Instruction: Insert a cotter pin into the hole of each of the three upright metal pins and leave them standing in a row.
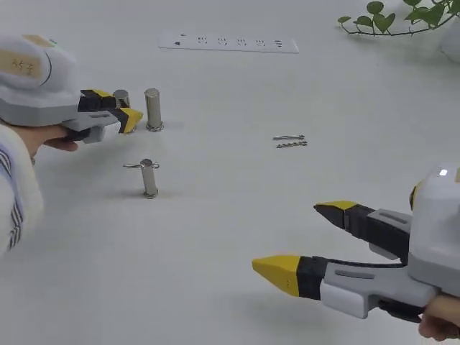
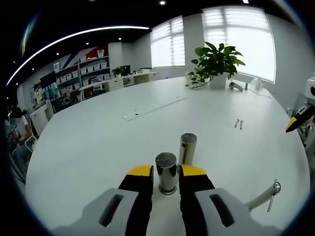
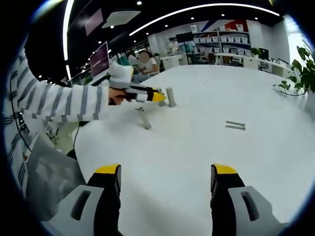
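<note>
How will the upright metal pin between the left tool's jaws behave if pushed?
Likely stiff, heavy for its size: the metal pin looks solid. Its shiny side may slip in the left tool. Tall on a small base, it could tip and roll.

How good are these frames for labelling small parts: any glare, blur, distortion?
Head view: soft even light, faint shadows, loose cotter pins small but crisp. Left gripper view: fisheye curves the table, windows blown out, metal pin between the jaws sharp with highlights. Right gripper view: strong fisheye, the cotter pins tiny.
</note>
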The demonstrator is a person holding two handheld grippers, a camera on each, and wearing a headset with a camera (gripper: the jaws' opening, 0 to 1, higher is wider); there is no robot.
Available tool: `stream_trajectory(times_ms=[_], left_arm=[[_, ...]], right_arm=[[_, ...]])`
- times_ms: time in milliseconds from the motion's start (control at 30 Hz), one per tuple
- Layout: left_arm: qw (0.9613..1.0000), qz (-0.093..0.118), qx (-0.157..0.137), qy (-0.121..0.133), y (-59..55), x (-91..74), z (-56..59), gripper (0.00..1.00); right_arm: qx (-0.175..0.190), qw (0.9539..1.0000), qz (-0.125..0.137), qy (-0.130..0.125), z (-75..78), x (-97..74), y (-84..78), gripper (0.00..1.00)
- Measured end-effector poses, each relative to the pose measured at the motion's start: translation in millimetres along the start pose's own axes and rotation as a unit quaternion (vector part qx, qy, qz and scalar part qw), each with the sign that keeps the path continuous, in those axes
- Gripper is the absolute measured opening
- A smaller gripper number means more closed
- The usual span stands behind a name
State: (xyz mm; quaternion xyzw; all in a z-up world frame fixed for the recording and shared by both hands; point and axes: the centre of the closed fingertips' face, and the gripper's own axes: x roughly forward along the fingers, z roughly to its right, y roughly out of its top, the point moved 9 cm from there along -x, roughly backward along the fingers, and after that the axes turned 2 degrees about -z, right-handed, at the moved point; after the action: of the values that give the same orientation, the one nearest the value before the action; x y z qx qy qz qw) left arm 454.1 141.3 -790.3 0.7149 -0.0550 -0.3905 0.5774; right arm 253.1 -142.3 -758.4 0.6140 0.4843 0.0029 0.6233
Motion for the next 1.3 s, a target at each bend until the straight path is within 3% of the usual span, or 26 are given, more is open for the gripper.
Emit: stream_trajectory(times_ms=[200,333,533,800,1133,1300], left_arm=[[1.0000,0.006,0.005,0.003,1.3,2.2,0.8,0.13],[0.9998,0.009,-0.016,0.003,0.9,1.7,0.1,0.12],[0.9998,0.009,-0.020,0.001,1.3,2.0,1.0,0.12],[0.9990,-0.001,-0.040,0.022,1.9,-1.1,0.3,0.11],[0.9976,0.016,-0.056,0.037,15.7,-26.2,-5.9,0.11],[0.9969,0.012,-0.064,0.043,21.2,-42.9,-0.7,0.11]], right_arm=[[0.002,1.0000,-0.002,0.000,0.8,0.8,-0.6,0.74],[0.002,1.0000,-0.002,0.001,1.0,1.1,-0.7,0.73],[-0.003,1.0000,-0.001,0.004,0.1,2.4,0.5,0.72],[-0.003,1.0000,-0.002,0.006,0.6,2.7,0.2,0.71],[-0.006,1.0000,0.004,0.000,1.9,-1.1,2.0,0.72],[-0.010,0.9999,0.009,0.004,-0.1,-2.8,3.3,0.71]])
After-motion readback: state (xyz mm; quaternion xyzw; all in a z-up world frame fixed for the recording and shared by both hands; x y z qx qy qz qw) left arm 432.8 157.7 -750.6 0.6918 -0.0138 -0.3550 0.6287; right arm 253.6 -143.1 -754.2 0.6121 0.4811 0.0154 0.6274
